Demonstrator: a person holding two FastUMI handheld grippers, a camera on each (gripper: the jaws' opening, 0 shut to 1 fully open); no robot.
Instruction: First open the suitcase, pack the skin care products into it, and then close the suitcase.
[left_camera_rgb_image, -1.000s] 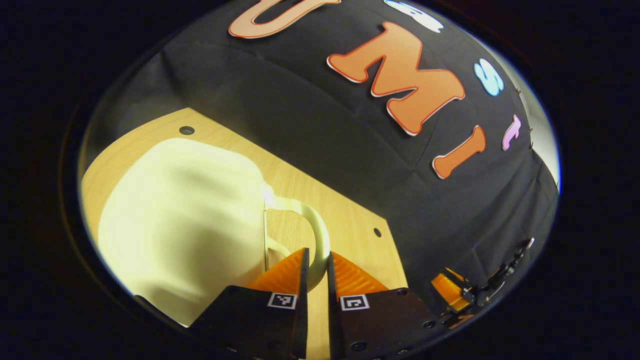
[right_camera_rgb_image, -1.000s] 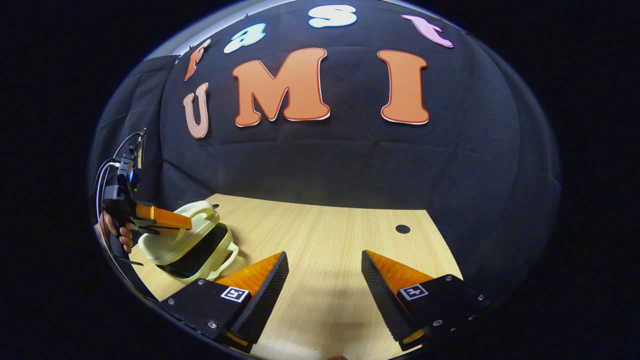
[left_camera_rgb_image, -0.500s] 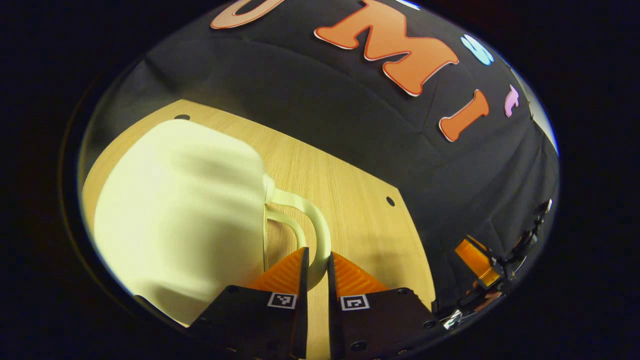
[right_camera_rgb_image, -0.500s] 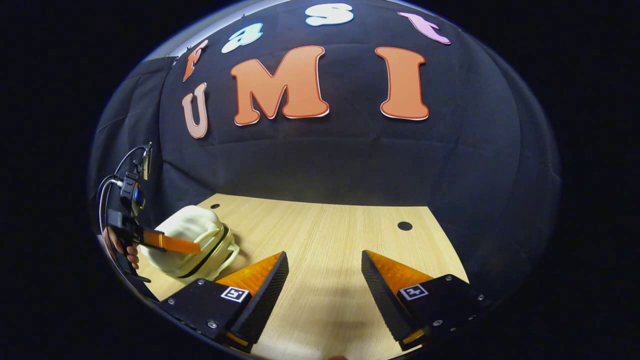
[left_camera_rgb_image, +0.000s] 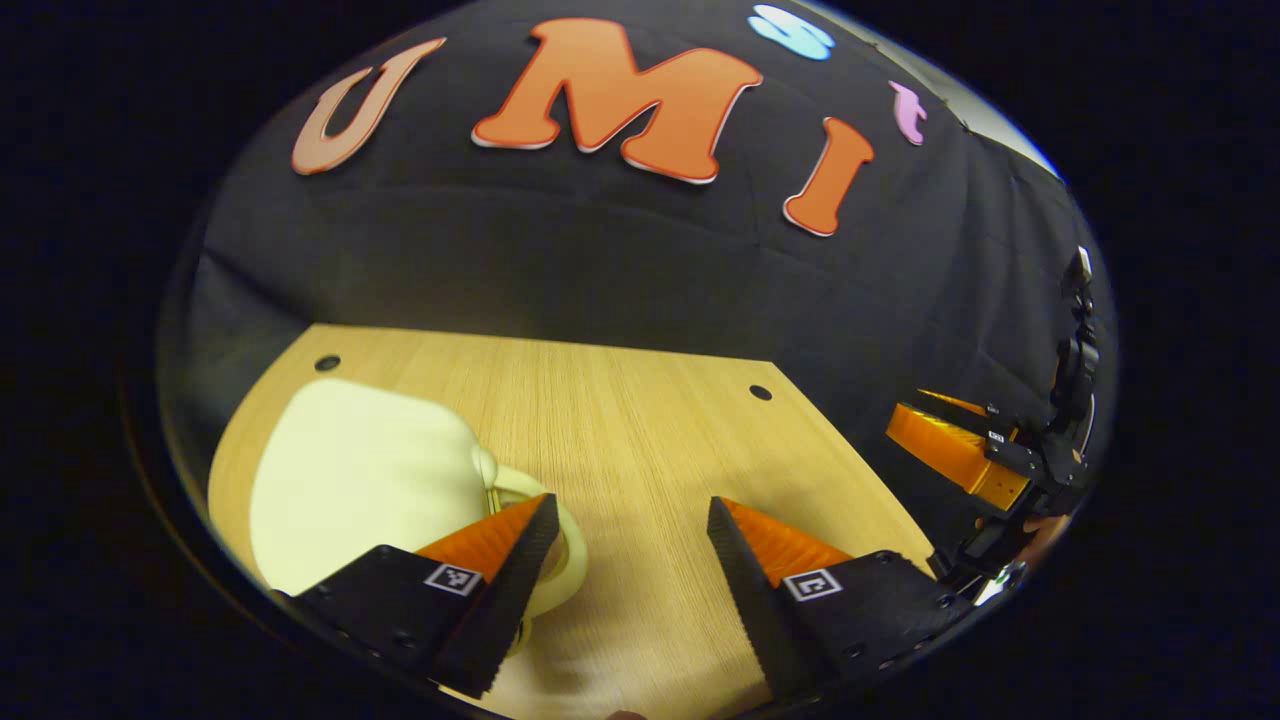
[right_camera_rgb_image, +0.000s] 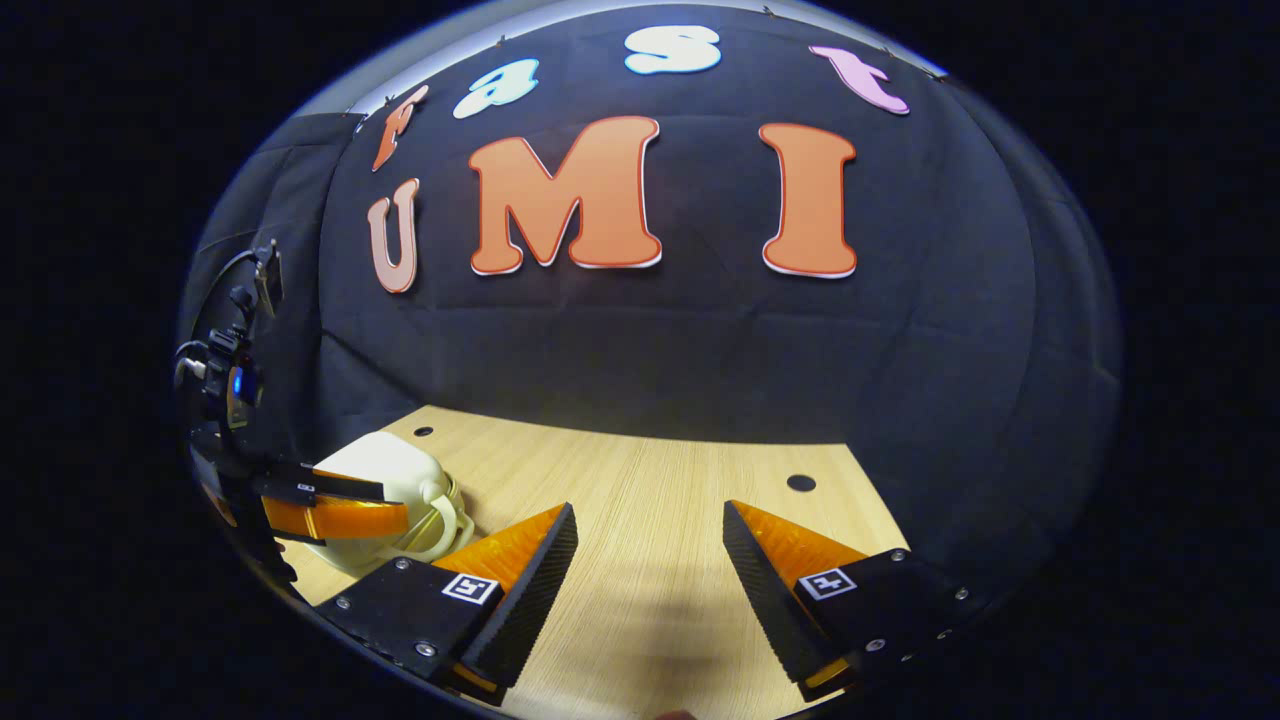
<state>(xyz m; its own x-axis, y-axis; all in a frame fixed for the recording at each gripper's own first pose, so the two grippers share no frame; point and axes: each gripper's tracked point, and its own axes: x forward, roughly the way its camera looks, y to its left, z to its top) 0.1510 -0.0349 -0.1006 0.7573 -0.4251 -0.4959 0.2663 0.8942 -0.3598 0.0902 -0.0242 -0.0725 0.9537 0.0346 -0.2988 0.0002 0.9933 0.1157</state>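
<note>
The cream suitcase (left_camera_rgb_image: 360, 480) lies with its lid down on the left of the wooden table (left_camera_rgb_image: 640, 400), its loop handle (left_camera_rgb_image: 568, 560) pointing at me. My left gripper (left_camera_rgb_image: 632, 505) is open, its left finger just over the handle, with nothing between its fingers. In the right gripper view the suitcase (right_camera_rgb_image: 390, 470) sits at the far left, with the left gripper (right_camera_rgb_image: 395, 508) low in front of it. My right gripper (right_camera_rgb_image: 649, 510) hovers open over bare wood. In the left gripper view it hangs at the far right, off the table's edge (left_camera_rgb_image: 950, 450).
The tabletop (right_camera_rgb_image: 650, 480) has small dark holes (left_camera_rgb_image: 760, 392) (right_camera_rgb_image: 801, 483) near its back corners. The black cloth wall rises right behind the table. A hand holds the left gripper at the left rim of the right gripper view.
The suitcase lid came down shut. My left gripper let go of the handle, opened and levelled out. The right gripper stayed open and barely moved.
</note>
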